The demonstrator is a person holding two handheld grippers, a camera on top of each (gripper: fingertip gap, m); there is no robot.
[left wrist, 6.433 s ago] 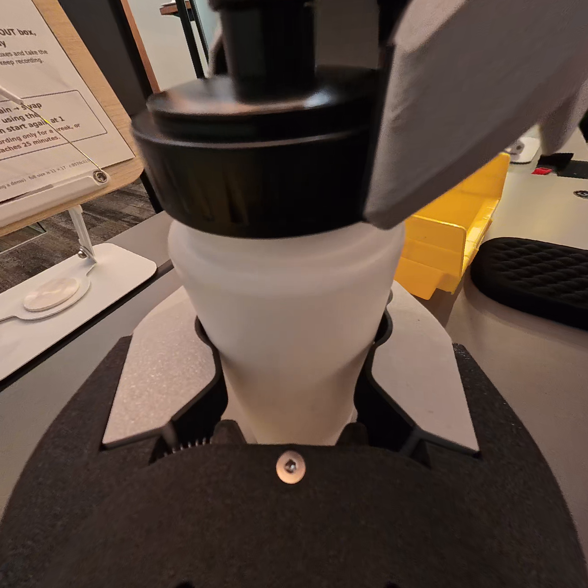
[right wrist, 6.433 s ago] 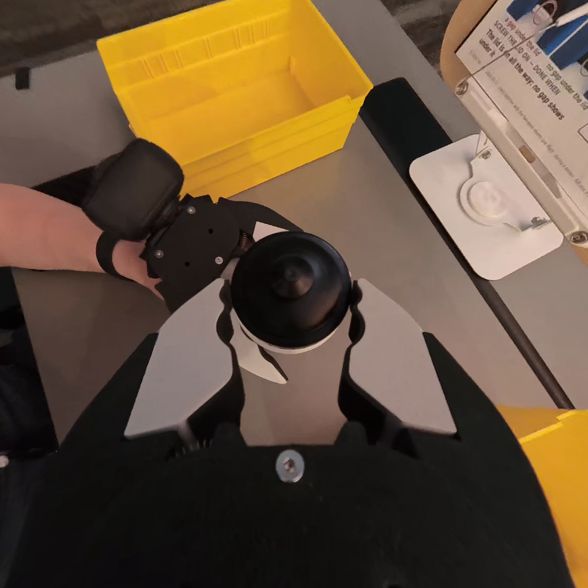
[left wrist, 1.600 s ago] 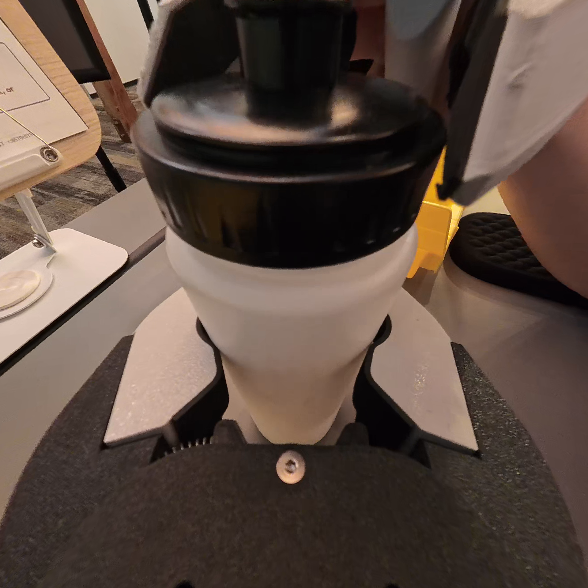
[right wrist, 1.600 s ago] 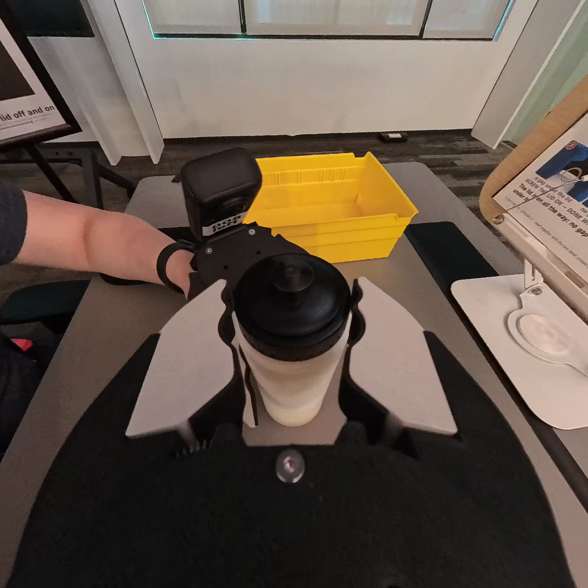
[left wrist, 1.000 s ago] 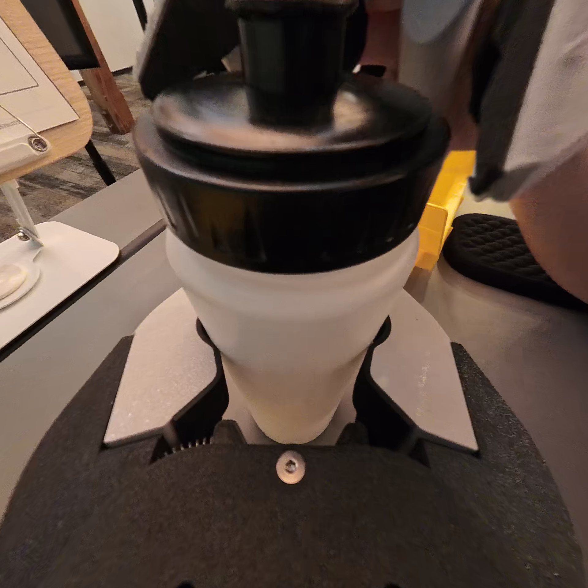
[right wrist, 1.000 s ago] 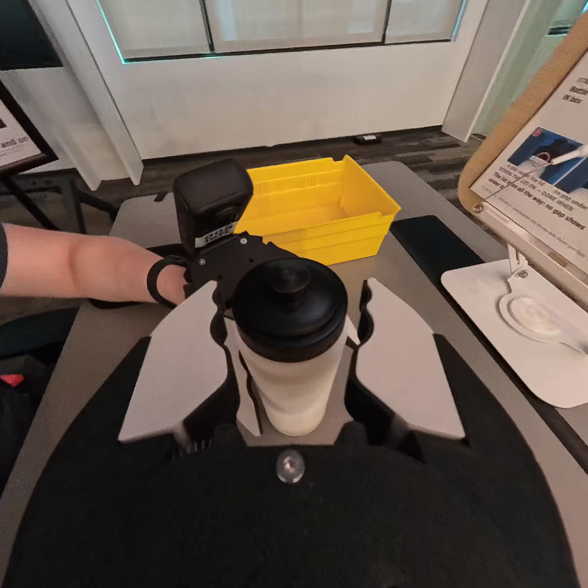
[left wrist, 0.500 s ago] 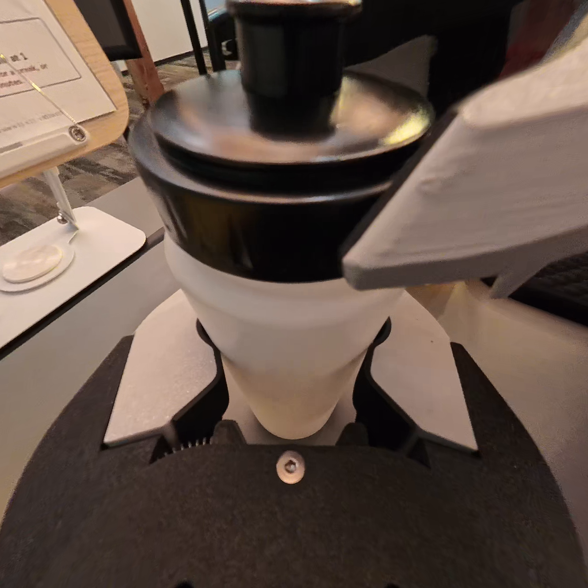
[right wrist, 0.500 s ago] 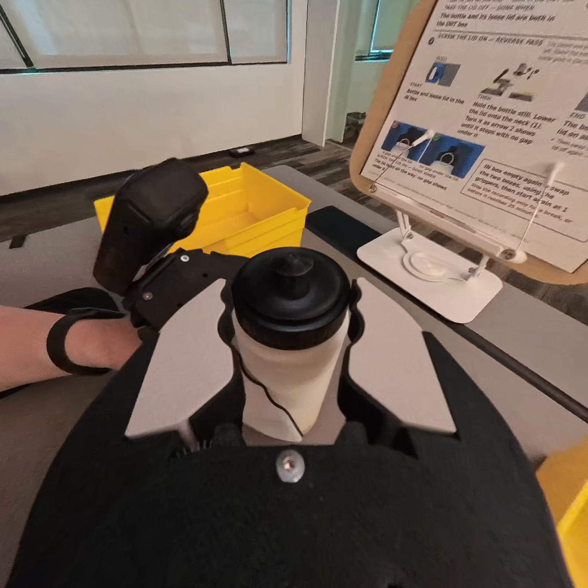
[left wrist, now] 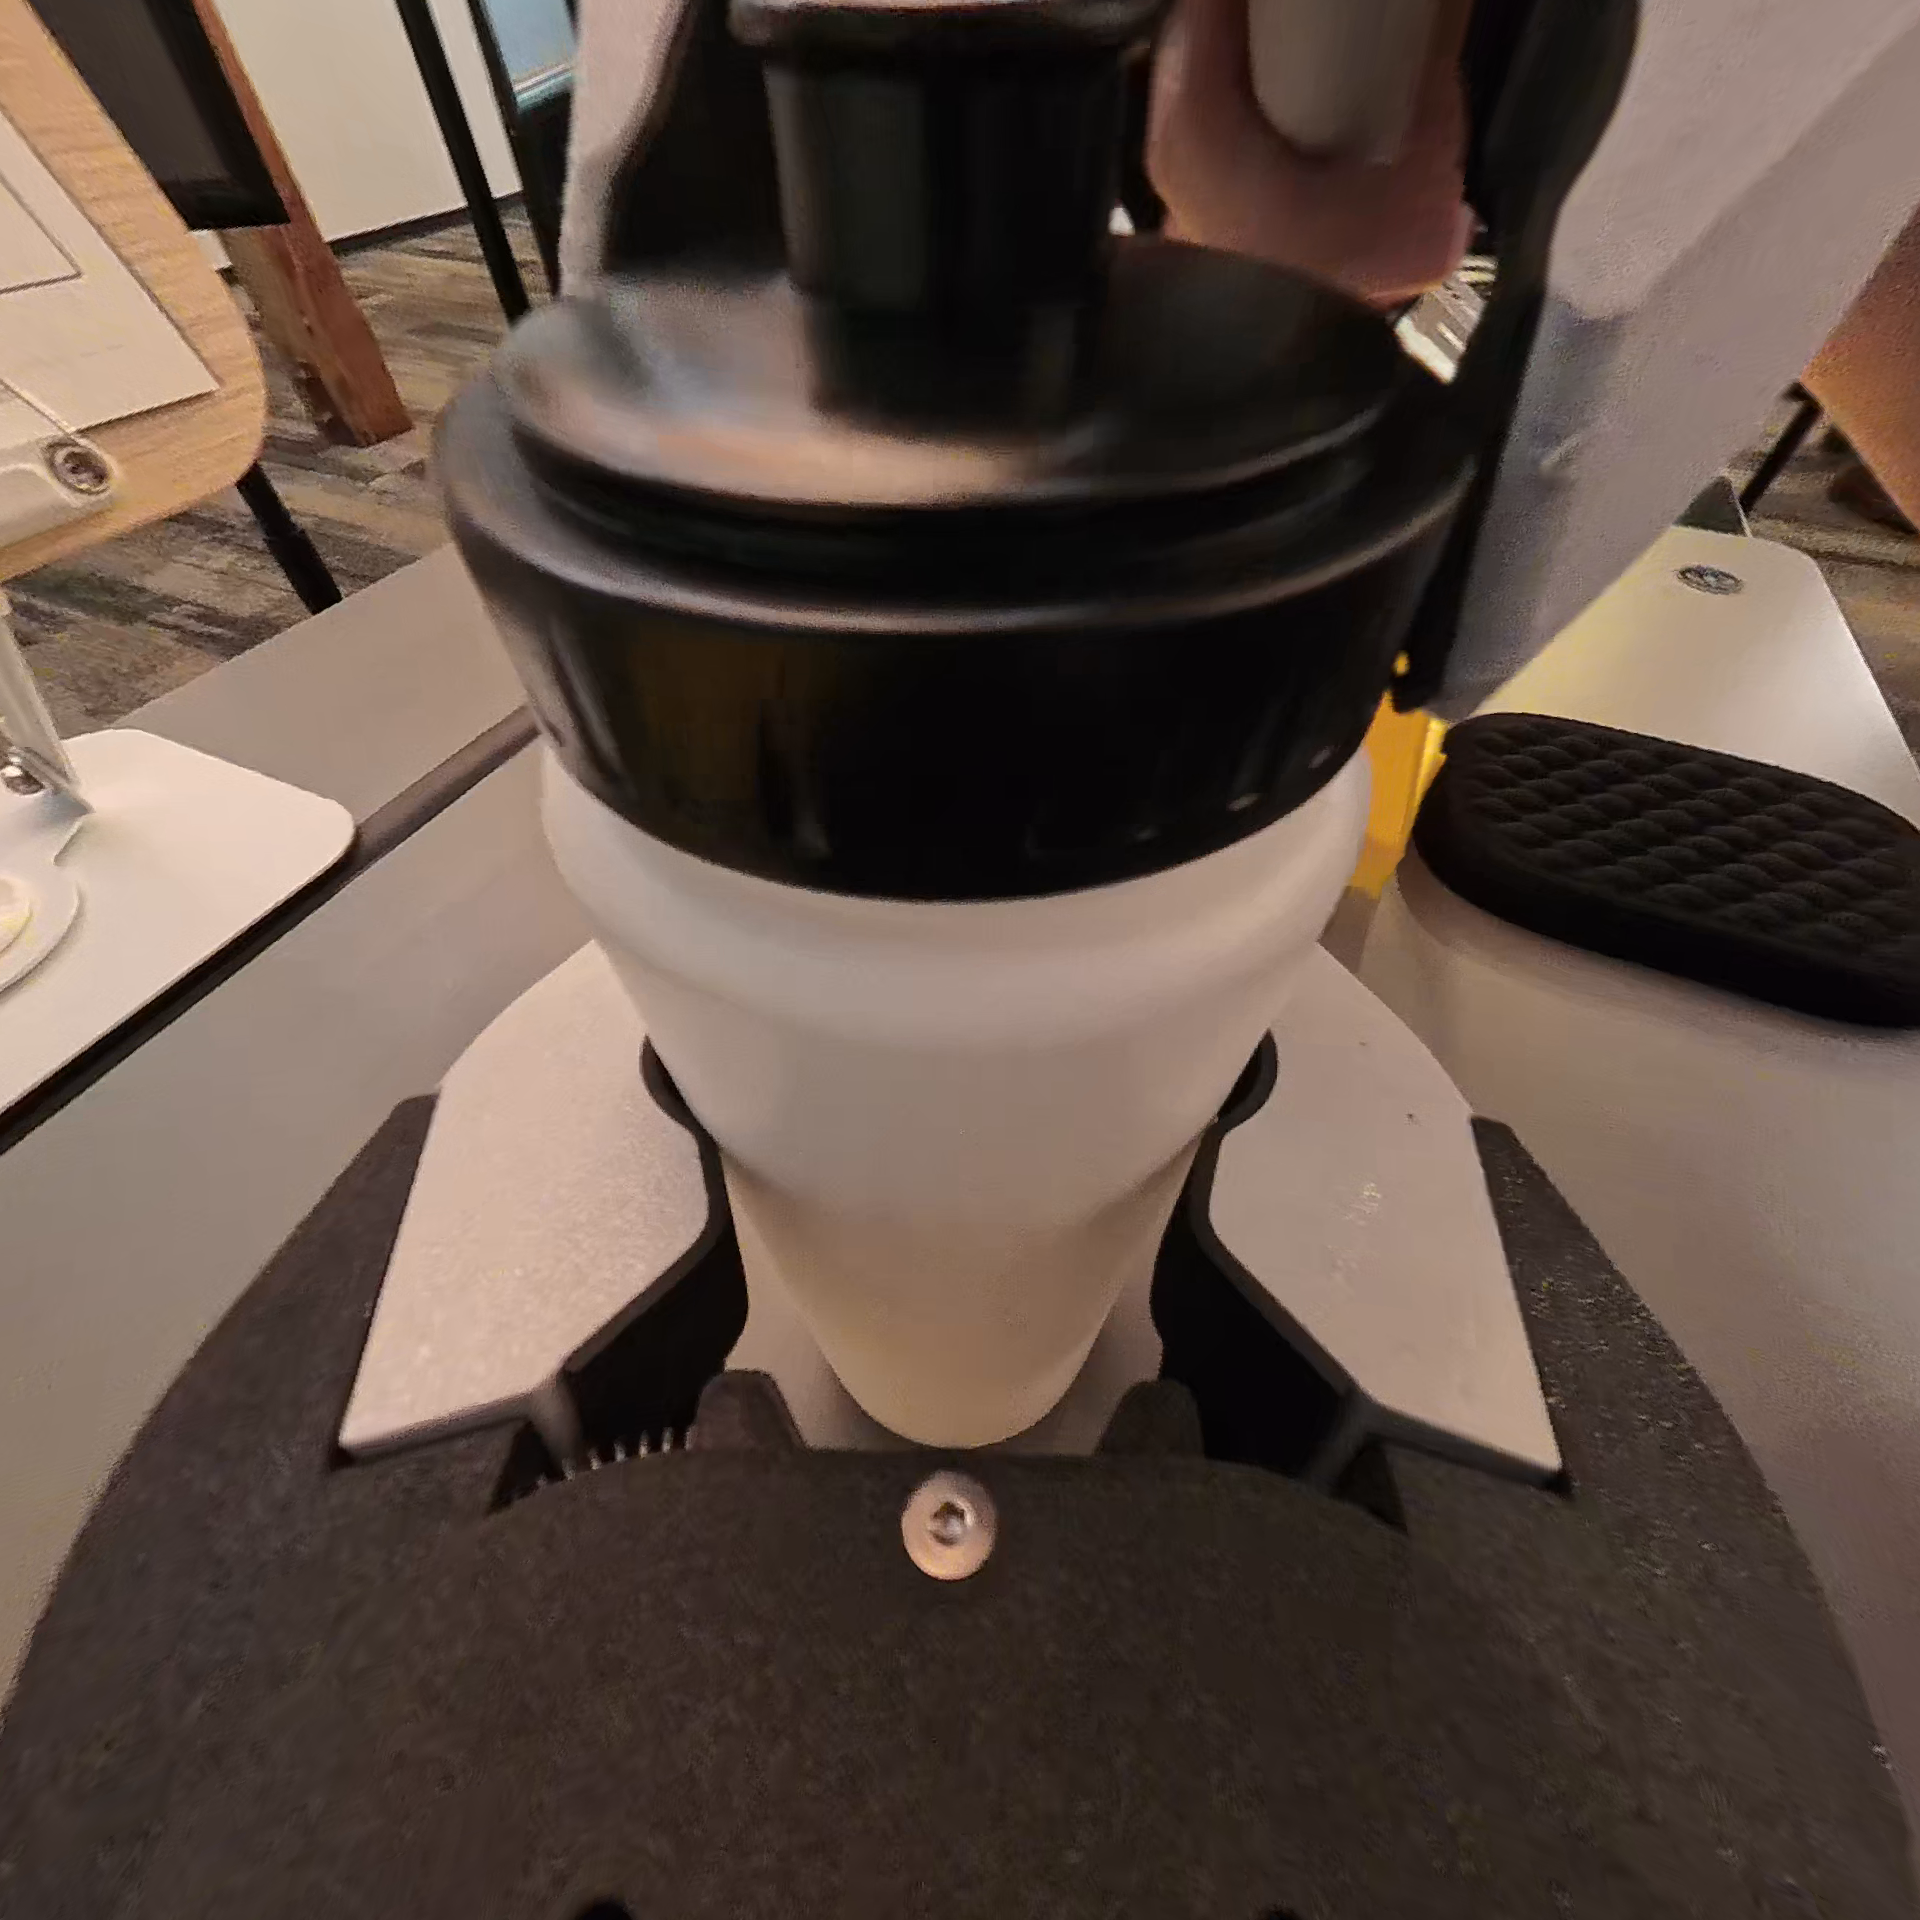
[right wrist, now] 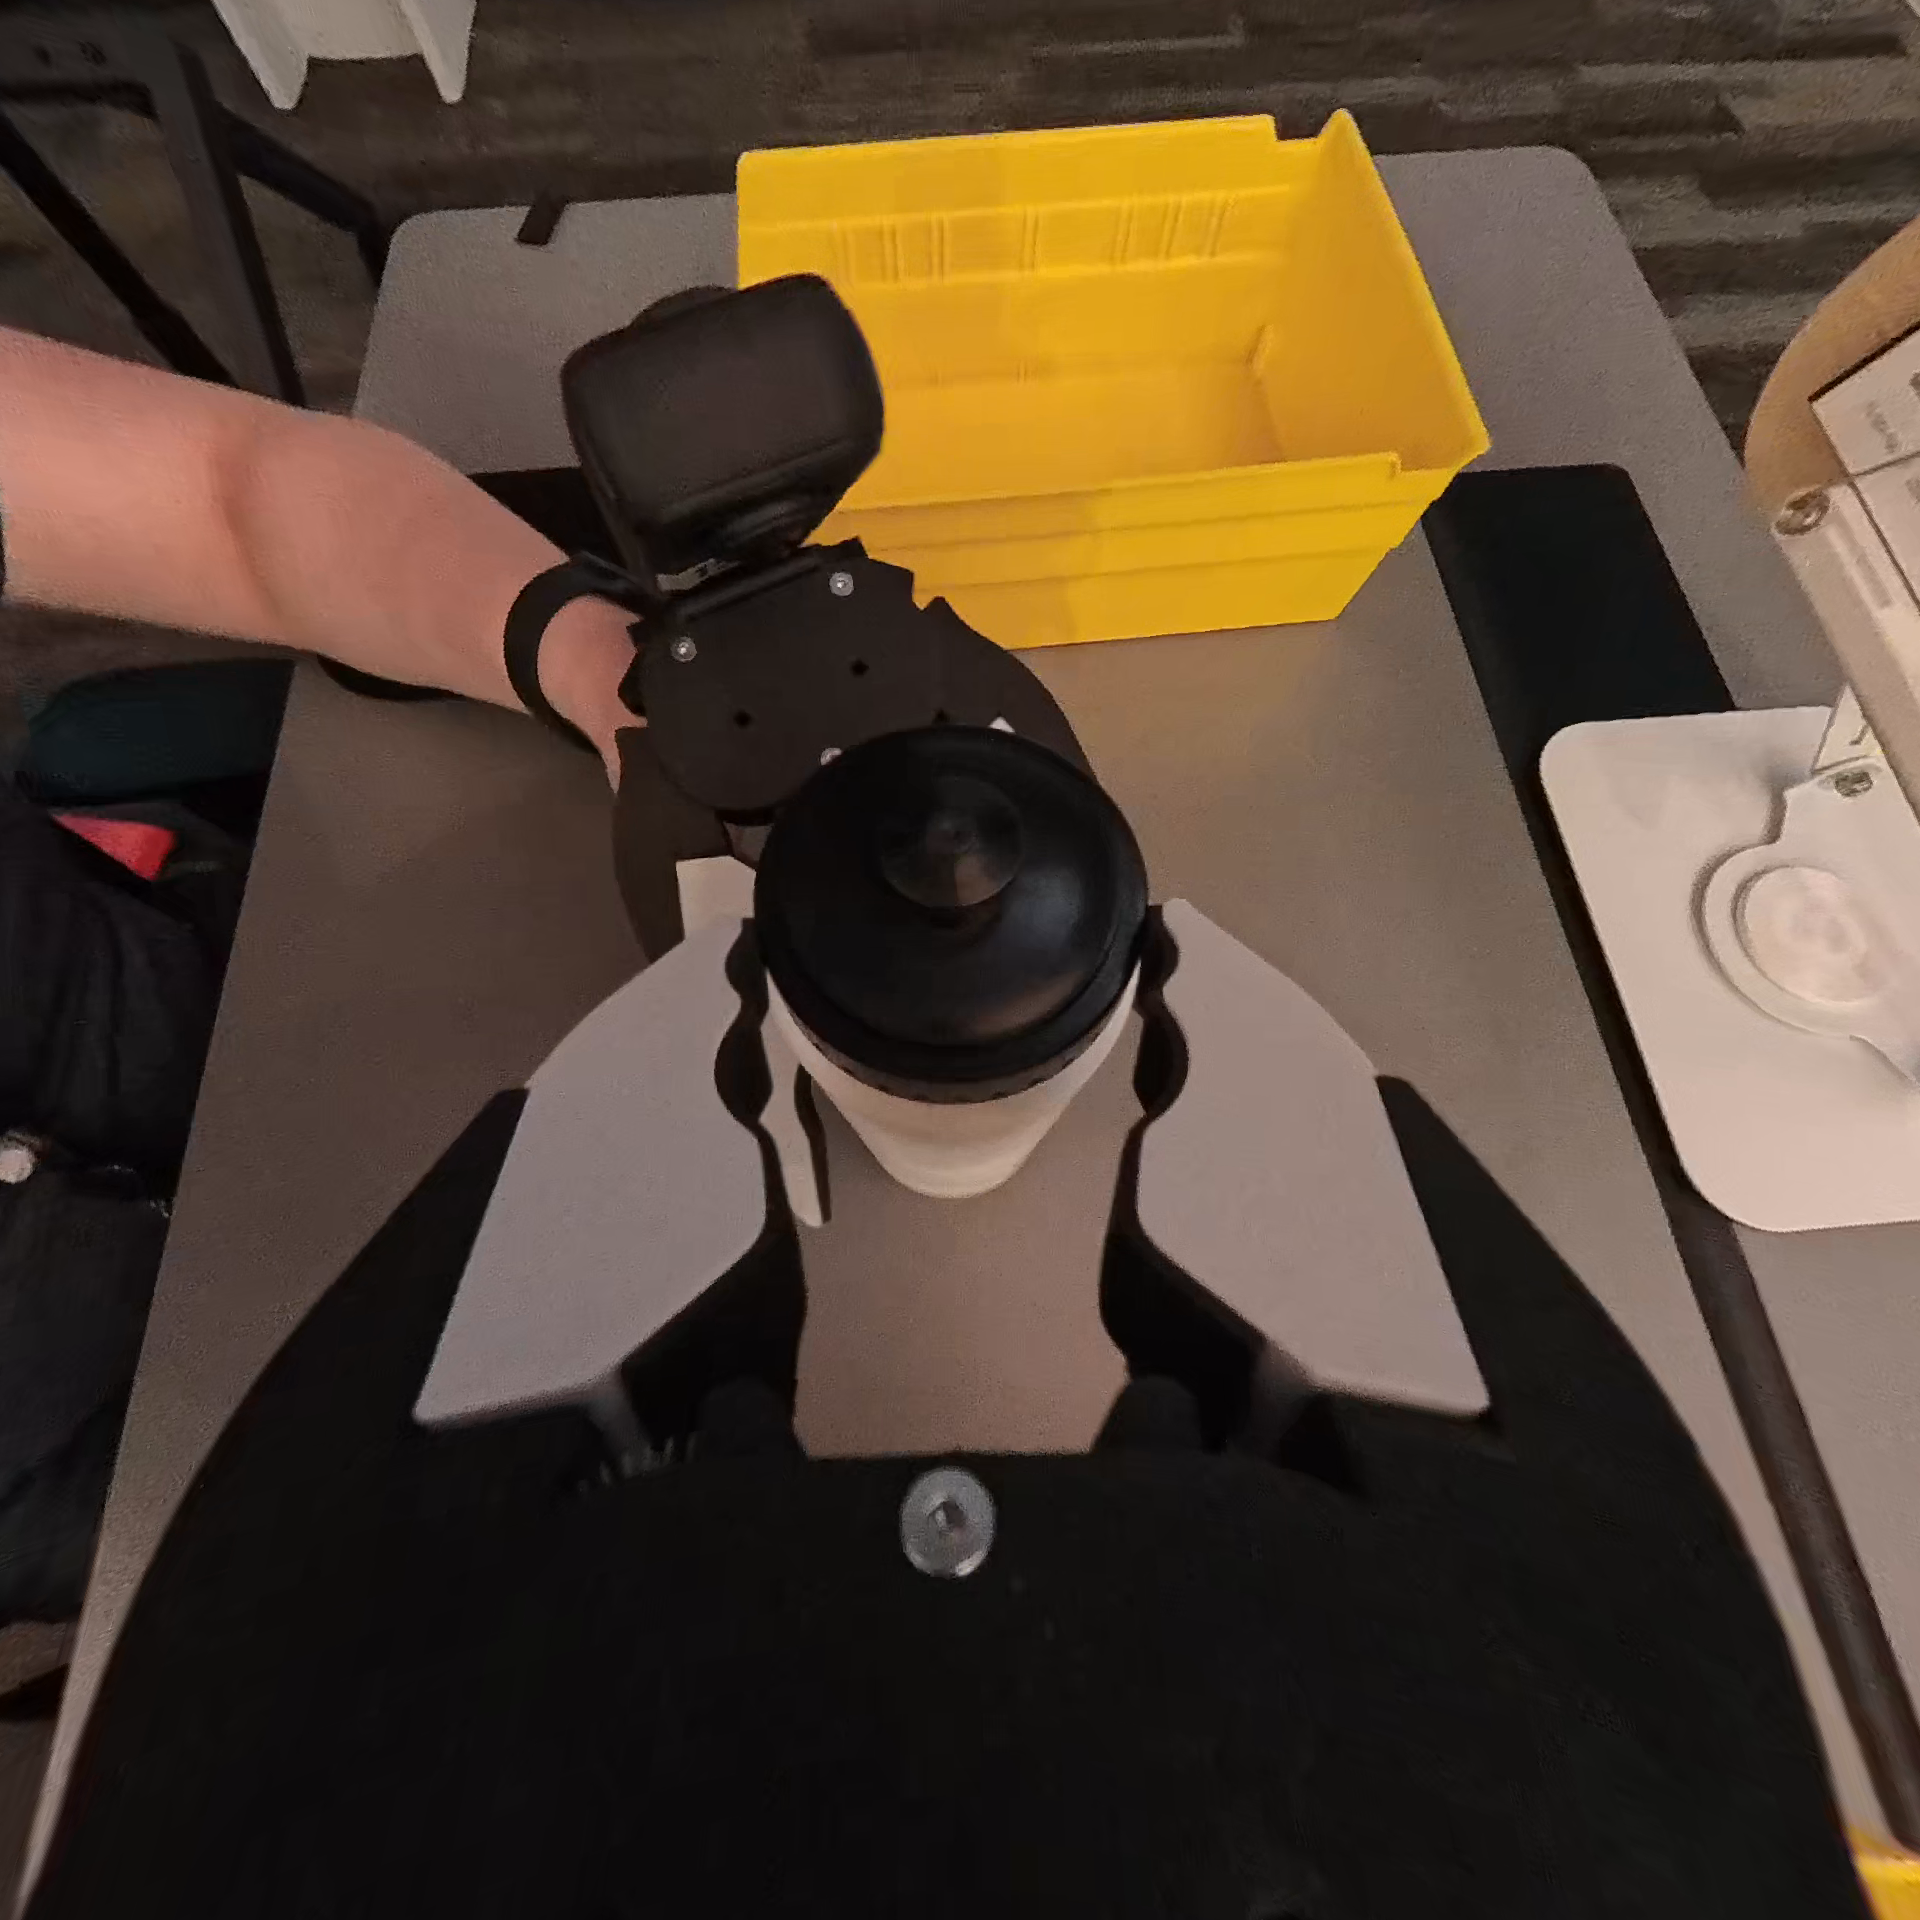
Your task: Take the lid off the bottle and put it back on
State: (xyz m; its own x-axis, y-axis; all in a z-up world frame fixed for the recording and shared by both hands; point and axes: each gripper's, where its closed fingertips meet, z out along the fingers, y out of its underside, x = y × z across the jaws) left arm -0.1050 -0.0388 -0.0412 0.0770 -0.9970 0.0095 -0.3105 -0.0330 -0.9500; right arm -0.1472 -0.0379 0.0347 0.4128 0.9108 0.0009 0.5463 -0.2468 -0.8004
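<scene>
Right gripper (right wrist: 951,997) now above unlabelled lid (right wrist: 951,894)

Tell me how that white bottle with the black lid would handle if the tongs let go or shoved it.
The bottle is tall, narrow-bodied and capped by a wider black lid, so it probably tips easily. Its round body would likely roll once down. The smooth translucent plastic looks light and possibly slippery; the left tongs clamp its body.

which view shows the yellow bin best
The right wrist view: the whole yellow bin shows from above, open top and inside walls, on the table beyond the lid. The left wrist view gives only a yellow sliver behind the bottle.
</scene>
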